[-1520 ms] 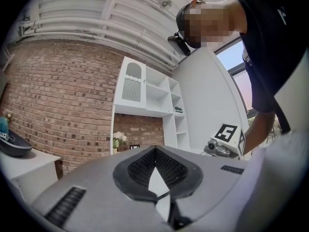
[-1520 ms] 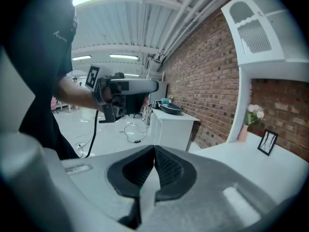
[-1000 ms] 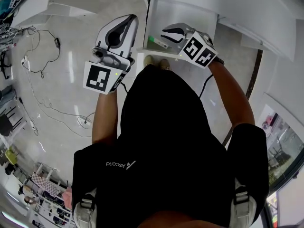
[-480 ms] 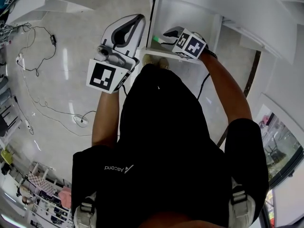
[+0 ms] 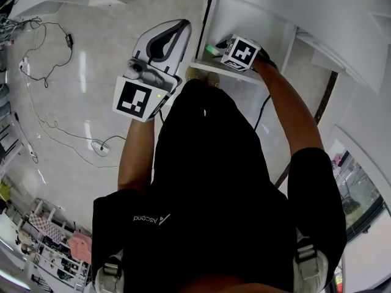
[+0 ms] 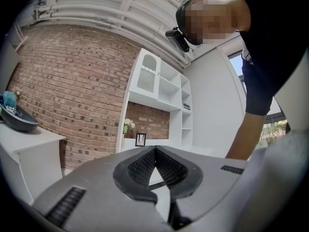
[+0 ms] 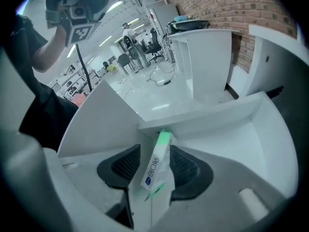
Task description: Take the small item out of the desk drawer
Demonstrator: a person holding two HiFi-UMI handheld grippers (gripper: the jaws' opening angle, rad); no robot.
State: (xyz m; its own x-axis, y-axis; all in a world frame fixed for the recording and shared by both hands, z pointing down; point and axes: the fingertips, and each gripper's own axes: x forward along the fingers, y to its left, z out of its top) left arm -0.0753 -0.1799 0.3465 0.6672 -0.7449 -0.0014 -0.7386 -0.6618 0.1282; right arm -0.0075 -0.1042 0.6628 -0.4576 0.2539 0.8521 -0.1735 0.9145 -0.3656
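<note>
right gripper [image 7: 157, 165] just opened wide, green packet [image 7: 153, 172] between

Shirt [image 5: 208, 163]: black, short-sleeved, white logo [image 5: 154, 215] at 7 o'clock. Left gripper [image 5: 181, 25], right gripper [image 7: 155, 151]: white shells, black fingers [image 6: 140, 168].

The white drawer [image 5: 247, 20] stands pulled open. In it is a slim white packet [image 7: 155, 164] with a bright green end and a small blue label. It lies at the drawer's left side, with the green end tipped up against the drawer wall.
</note>
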